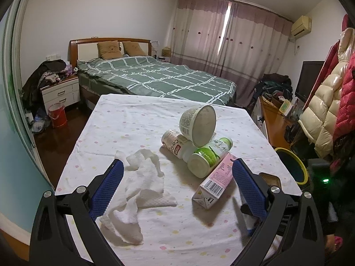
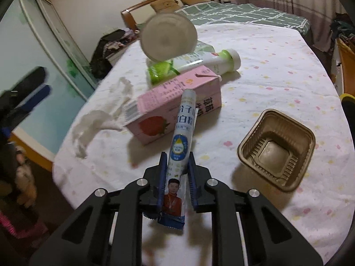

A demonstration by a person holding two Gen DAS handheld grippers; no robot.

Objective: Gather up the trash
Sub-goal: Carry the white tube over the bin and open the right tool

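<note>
The surface (image 1: 124,119), covered by a white spotted cloth, carries the trash to be collected, and it stands in a bedroom with a bed (image 1: 155,77) beyond it. At its right edge a yellow-rimmed bin (image 1: 305,173) shows, seemingly the place for the waste, though its inside cannot be read. The largest item, a crumpled paper towel (image 1: 142,177), lies spread at the near left, part of it between the widely parted, empty fingers of the left gripper (image 1: 177,186). In the middle sits a heap: a white tub (image 1: 197,125) leans tilted on two lying bottles, one with a green label (image 1: 208,155) and one with a white label (image 1: 175,143), and a pink strawberry carton (image 2: 173,106) lies on its side touching the green one. A brown plastic tray (image 2: 277,148) stands upright and apart to the right, empty. The step in hand is the pick-up of the smallest piece: the right gripper (image 2: 177,161) has its fingers clenched on a narrow white-and-blue sachet (image 2: 179,146), which juts forward from them over the carton, its torn end hanging behind the pads. The hold looks firm but is on thin, limp foil. In my judgement the next move calls for carrying the sachet clear of the heap without brushing the leaning tub, then across to the bin at the right edge and letting go above it; the left gripper is placed to close on the towel.
</note>
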